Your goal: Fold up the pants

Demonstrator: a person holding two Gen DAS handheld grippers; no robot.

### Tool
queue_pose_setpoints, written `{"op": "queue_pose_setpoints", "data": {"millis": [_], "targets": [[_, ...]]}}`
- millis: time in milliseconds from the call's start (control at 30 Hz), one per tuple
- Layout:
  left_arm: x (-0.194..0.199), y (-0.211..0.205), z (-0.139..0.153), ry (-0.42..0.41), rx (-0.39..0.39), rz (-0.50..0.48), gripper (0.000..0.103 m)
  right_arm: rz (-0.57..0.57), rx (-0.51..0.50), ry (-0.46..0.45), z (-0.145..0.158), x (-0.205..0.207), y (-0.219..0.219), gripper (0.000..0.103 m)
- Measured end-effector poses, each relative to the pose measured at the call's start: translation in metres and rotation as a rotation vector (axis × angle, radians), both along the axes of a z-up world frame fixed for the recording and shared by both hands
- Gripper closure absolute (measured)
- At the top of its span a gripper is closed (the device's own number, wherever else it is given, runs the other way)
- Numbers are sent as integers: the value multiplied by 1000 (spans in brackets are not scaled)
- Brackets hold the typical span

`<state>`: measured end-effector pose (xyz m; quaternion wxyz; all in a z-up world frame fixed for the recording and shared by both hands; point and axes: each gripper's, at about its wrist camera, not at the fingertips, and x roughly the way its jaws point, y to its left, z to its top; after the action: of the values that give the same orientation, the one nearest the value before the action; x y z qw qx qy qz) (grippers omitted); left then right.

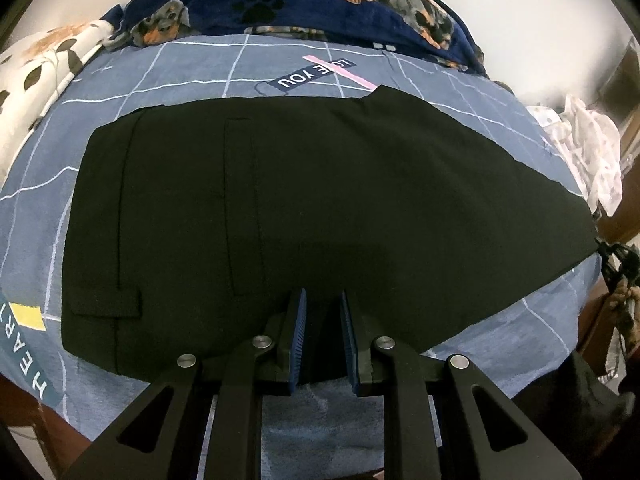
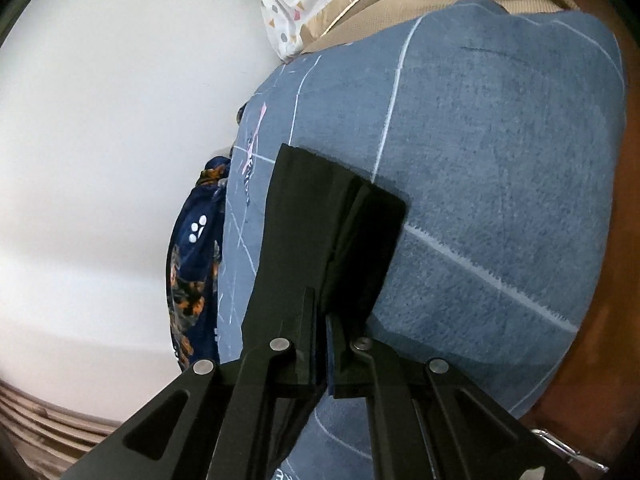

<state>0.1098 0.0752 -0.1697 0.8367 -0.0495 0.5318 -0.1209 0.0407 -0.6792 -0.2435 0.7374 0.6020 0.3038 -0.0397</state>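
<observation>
My left gripper hangs over the near edge of the black pants, its blue pads a narrow gap apart with dark cloth showing between them; whether the pads actually press that cloth I cannot tell from this view. The pants lie flat across the blue checked bedsheet, waistband toward nine o'clock, the legs tapering off toward three o'clock, where the far end lifts off the bed edge.

My right gripper has its jaws closed to a thin slit, clamped on the hem end of the pants. The cloth rises out of my fingers toward twelve o'clock in a doubled flap, one layer folded beside the other, held above the bedsheet.

A navy blanket with dogs and paw prints is heaped at twelve o'clock beyond the pants, a white spotted cloth at ten o'clock, and a pale patterned fabric at three o'clock
</observation>
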Motion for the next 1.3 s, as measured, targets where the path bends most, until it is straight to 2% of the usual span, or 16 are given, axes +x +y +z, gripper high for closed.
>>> {"op": "queue_pose_setpoints", "data": {"millis": [167,367,500,600,700,733,767,800,1067,1200,1300], "targets": [[0,0,0,-1,0,5,84,-1,-25,-5,8,-6,-5,92],[0,2,0,1,-17,17,84,-22,-3,-10,6,-13,-13,92],[0,4,0,2,-21,19,84,-38,-53,20,9,-18,-13,95],[-1,4,0,0,-23,20,84,-34,-53,18,9,-18,-13,95],[0,4,0,1,-28,24,84,-96,15,-7,5,-29,-20,88],[0,5,0,1,-30,24,83,-161,46,-26,3,-40,-25,79],[-1,5,0,0,-31,24,83,-238,73,-48,2,-56,-34,65],[-1,4,0,-2,-32,24,83,-265,71,-48,4,-63,-38,62],[-3,7,0,-6,-60,46,80,-177,-12,-58,20,-56,-43,61],[-4,8,1,-5,-62,52,79,-135,-35,-19,15,-36,-37,61],[-4,7,1,-7,-63,52,78,-127,-17,-24,10,-30,-35,62]]}}
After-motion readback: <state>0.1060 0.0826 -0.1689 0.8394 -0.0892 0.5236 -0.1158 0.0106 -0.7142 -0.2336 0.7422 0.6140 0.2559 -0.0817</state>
